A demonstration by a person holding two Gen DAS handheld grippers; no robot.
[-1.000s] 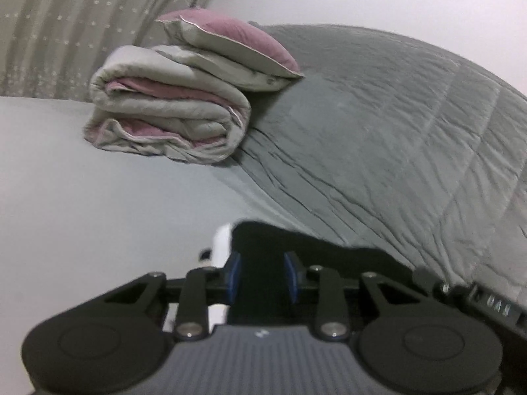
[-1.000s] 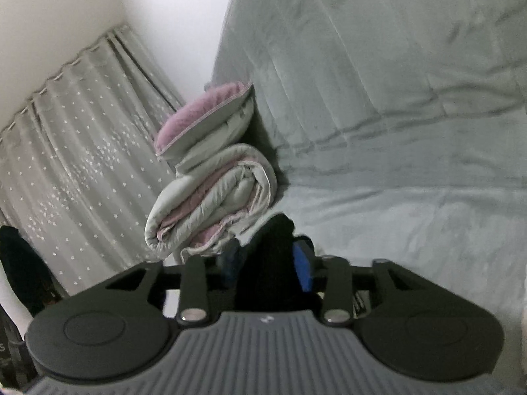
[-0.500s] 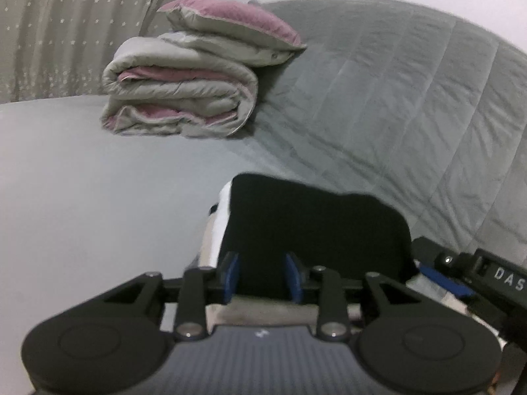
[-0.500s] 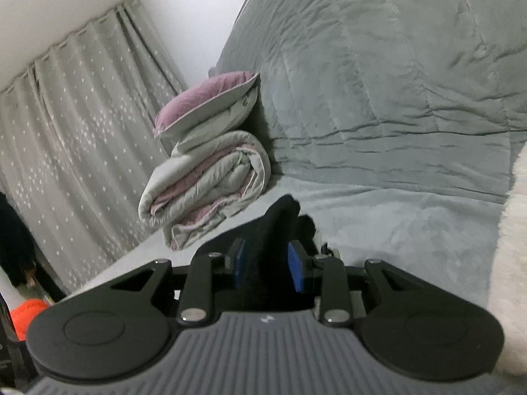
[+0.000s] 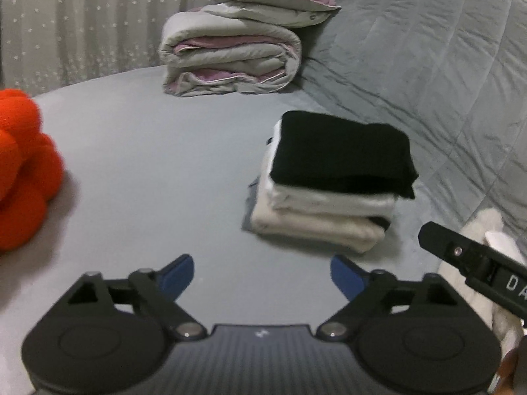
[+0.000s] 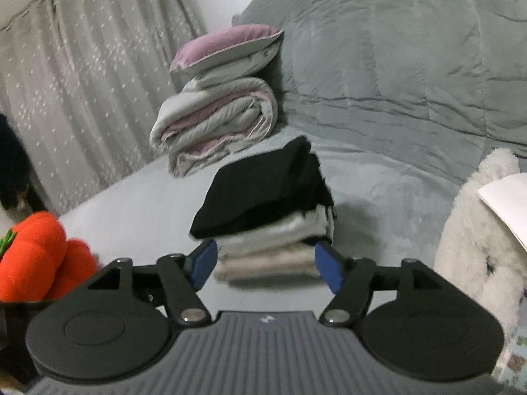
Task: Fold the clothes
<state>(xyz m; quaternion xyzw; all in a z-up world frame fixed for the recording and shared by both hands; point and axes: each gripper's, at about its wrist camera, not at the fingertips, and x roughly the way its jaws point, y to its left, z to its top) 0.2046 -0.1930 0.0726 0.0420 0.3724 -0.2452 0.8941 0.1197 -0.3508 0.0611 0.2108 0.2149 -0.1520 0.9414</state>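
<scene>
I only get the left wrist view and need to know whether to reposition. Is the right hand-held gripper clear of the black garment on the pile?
Observer: Yes. The right hand-held gripper has its jaws opening with nothing between the pads. The black garment lies on top of the pile just ahead.
Operator: And the orange thing at my left edge?
Observer: An orange plush. From this side a green leaf shows on it.

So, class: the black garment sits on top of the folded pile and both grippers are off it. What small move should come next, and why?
Probably draw both grippers back and look for the next piece. The black garment lies flat on the pile; the left gripper and right gripper are opening with nothing between their jaws.
</scene>
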